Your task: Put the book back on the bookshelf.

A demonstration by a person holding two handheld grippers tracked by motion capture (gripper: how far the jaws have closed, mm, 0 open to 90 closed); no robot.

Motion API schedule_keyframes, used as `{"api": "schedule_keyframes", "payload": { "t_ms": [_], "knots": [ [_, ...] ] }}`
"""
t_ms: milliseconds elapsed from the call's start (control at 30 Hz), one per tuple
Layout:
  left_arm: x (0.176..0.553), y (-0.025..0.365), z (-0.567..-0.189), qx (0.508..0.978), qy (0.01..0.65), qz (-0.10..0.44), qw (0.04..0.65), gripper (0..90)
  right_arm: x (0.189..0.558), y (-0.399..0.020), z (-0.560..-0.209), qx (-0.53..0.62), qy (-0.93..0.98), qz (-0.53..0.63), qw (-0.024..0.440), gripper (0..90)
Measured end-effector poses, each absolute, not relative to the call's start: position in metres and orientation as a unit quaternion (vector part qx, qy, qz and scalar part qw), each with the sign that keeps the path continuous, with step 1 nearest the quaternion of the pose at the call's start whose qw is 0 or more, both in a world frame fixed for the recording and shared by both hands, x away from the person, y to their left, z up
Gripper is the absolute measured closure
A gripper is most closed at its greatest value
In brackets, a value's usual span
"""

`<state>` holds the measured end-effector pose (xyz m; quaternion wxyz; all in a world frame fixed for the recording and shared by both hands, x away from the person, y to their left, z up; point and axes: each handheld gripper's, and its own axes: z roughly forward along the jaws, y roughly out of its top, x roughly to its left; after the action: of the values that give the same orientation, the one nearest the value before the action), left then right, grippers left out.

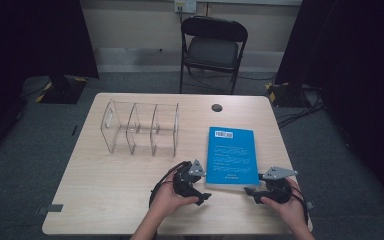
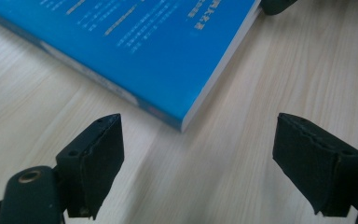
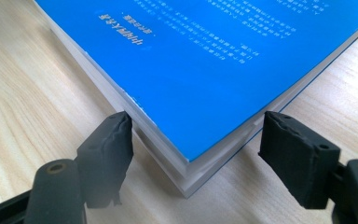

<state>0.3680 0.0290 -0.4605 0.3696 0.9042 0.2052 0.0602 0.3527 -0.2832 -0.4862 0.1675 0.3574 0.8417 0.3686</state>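
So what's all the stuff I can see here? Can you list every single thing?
book: one, blue, lying flat on the table's right half, barcode at its far end
organiser: one, clear plastic, three compartments, left of the book, farther back
table: one, light wood, centre of the room
round hole cover: one, dark, in the tabletop near its far edge
folding chair: one, black, beyond the table
left gripper: one, black, jaws open, short of the book's near left corner
right gripper: one, black, jaws either side of the book's near right corner
hands: two, holding the grippers
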Motion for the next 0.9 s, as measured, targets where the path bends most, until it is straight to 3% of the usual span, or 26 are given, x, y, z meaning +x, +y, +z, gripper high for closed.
{"api": "schedule_keyframes", "payload": {
  "t_ms": [900],
  "knots": [
    [0.393, -0.046, -0.460, 0.914, 0.162, 0.056, 0.367, 16.0, 0.355, -0.282, -0.473, 0.362, 0.830, 0.389, 0.170, 26.7]
  ]
}}
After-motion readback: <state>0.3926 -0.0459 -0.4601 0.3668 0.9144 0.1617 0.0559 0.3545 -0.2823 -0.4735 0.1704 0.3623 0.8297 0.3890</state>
